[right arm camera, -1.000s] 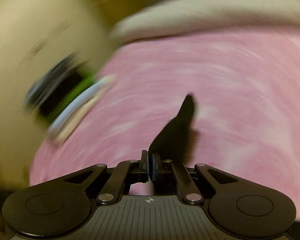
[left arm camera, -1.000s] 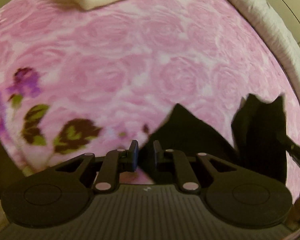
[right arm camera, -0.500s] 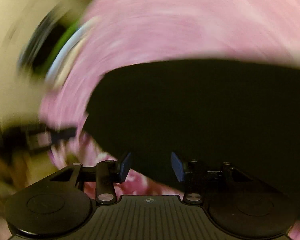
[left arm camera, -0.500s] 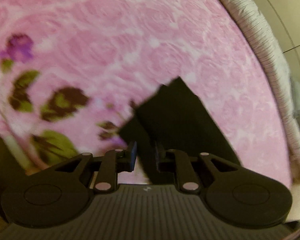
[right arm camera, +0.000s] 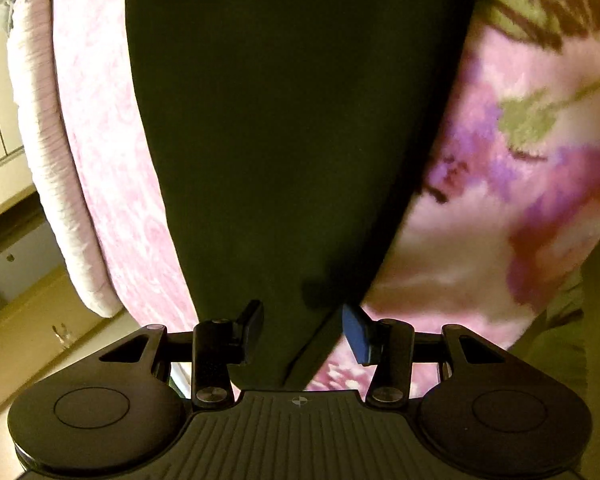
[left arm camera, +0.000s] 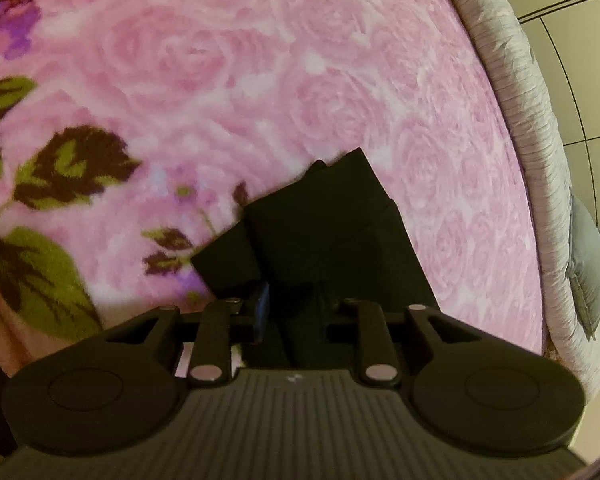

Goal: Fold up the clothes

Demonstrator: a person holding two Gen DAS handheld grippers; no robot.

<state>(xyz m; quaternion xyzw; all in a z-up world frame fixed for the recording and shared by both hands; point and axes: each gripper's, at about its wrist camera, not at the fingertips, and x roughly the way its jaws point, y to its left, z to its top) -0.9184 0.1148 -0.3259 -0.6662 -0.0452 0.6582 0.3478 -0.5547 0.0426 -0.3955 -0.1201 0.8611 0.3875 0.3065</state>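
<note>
Black garment point(left arm camera: 332, 236) lies folded ahead of the left tongs point(left arm camera: 292, 312), whose jaws are opening off it; right tongs point(right arm camera: 302, 330) spread. Next, probably smoothing or another fold.

You get dim, warm yellowish light in both views, and the black garment point(left arm camera: 332, 232) swallows all detail. Fisheye bending curves the edges, and the blanket point(left arm camera: 260, 80) print looks softly blurred.

The left gripper point(left arm camera: 292, 312) is tilting steeply down over the black garment point(left arm camera: 332, 236), jaws opening around it. The right gripper point(right arm camera: 302, 328) is hovering open above it.
</note>
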